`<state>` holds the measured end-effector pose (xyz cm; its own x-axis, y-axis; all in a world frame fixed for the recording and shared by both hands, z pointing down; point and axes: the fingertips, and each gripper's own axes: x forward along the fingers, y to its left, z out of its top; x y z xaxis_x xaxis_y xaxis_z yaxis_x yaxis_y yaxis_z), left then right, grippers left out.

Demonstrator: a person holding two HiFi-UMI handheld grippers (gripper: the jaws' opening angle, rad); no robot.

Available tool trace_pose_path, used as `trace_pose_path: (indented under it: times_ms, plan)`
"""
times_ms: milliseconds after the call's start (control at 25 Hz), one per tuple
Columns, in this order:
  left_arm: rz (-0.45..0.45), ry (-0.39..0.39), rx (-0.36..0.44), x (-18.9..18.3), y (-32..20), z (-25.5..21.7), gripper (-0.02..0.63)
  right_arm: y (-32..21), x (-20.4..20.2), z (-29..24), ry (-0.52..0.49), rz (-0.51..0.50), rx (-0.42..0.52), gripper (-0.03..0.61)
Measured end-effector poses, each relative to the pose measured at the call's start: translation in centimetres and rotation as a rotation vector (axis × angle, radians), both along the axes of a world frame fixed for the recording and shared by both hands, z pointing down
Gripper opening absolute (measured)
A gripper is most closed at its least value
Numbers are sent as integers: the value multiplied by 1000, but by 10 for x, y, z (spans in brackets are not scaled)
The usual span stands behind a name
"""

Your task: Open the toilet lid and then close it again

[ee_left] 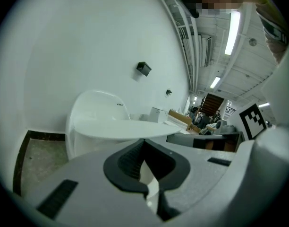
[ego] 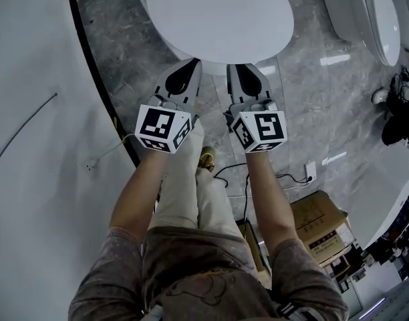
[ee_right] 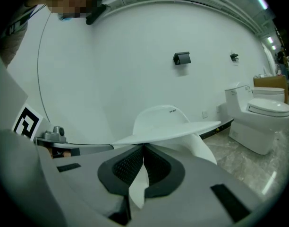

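The white toilet lid lies flat and closed on its bowl at the top of the head view. My left gripper and right gripper are side by side, with their tips at the lid's front edge. On both, the jaws meet at the tips with nothing between them. In the left gripper view the lid spreads level just above and beyond the left gripper. The right gripper view shows the lid the same way over the right gripper. Whether either tip touches the rim, I cannot tell.
A second toilet stands at the right, also seen as a toilet in the right gripper view. A cardboard box and a cable lie on the grey marble floor behind my legs. A white wall runs along the left.
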<state>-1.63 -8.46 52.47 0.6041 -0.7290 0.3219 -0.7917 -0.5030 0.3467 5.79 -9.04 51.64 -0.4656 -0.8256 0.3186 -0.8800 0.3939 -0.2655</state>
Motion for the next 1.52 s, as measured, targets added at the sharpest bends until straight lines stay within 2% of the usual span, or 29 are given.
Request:
trace_pose_path:
  times_ms: [120, 240, 440, 640, 1120, 1520]
  plan:
    - [-16, 22, -2, -9, -23, -41, 9, -20, -7, -49, 2, 5, 11, 26]
    - [-11, 35, -15, -14, -46, -73, 9, -43, -12, -84, 36, 10, -17, 26]
    - [14, 49, -35, -26, -74, -102, 9, -74, -25, -115, 71, 6, -53, 26]
    - [16, 52, -32, -36, -102, -128, 9, -104, -35, -144, 87, -3, -44, 26]
    - [-109, 52, -36, -59, -206, -186, 9, -214, -49, -214, 29, -81, 22, 26]
    - [-221, 70, -28, -82, -283, -192, 9, -297, -70, -220, 22, -168, 34, 26]
